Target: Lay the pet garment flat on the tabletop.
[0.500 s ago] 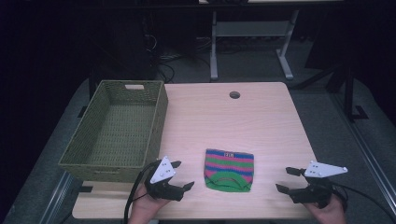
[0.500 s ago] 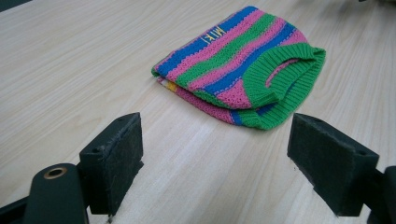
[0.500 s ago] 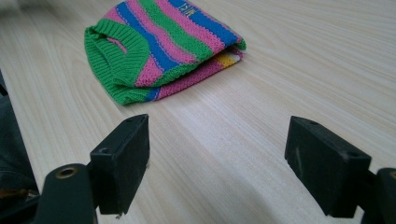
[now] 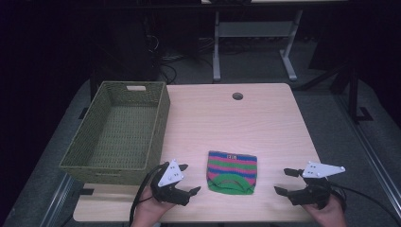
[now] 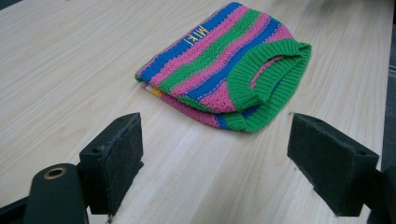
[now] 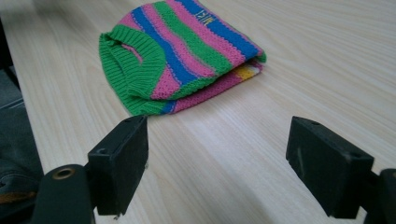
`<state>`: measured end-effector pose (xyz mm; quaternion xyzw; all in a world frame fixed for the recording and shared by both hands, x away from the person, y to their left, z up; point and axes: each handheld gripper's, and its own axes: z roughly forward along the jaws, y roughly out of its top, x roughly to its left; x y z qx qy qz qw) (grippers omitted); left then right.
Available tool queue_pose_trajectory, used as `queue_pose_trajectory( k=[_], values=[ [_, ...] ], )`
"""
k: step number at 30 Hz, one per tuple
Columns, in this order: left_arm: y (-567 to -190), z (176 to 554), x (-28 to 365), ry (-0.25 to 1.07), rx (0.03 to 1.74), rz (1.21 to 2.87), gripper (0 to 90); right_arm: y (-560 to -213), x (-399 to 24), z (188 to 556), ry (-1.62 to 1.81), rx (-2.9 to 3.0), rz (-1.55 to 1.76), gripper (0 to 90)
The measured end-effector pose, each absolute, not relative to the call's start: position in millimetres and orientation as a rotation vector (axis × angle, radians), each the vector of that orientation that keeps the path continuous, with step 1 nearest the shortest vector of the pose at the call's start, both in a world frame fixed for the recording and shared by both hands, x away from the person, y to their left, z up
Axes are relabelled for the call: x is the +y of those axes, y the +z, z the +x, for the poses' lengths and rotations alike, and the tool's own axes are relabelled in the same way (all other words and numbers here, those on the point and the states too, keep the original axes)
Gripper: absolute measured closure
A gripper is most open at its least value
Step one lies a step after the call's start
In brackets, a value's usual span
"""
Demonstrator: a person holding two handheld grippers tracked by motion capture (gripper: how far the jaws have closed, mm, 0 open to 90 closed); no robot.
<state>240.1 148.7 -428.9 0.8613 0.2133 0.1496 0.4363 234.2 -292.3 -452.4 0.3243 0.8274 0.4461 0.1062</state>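
Note:
A folded knitted garment (image 4: 231,171) with pink, blue and green stripes and a green ribbed edge lies flat near the table's front edge. My left gripper (image 4: 188,179) rests low on the table just left of it, open, nothing between its pads. My right gripper (image 4: 285,181) stands open a short way to the right of the garment, also holding nothing. In the left gripper view the garment (image 5: 229,70) lies ahead of the open gripper (image 5: 233,158). In the right gripper view the garment (image 6: 177,51) lies ahead and to the left of the open gripper (image 6: 229,158).
A green woven basket (image 4: 94,156) with nothing inside stands on the table's left side, its near wall close to my left gripper. A round cable hole (image 4: 237,96) sits at the table's far edge. Desk legs and cables show on the floor beyond.

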Motion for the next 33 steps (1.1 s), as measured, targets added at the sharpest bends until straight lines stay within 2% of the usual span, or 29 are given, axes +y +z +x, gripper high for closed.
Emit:
queue_pose_trajectory(
  k=[20,33],
  values=[
    [-407.6,260.4,123.6,0.291,0.475,2.127,19.1,-426.7,-267.3,253.9,1.299,2.541,0.825,22.0],
    [-413.7,284.3,100.6,0.212,0.428,2.223,23.8,-421.9,-229.7,275.2,1.239,2.683,0.707,24.3]
  ],
)
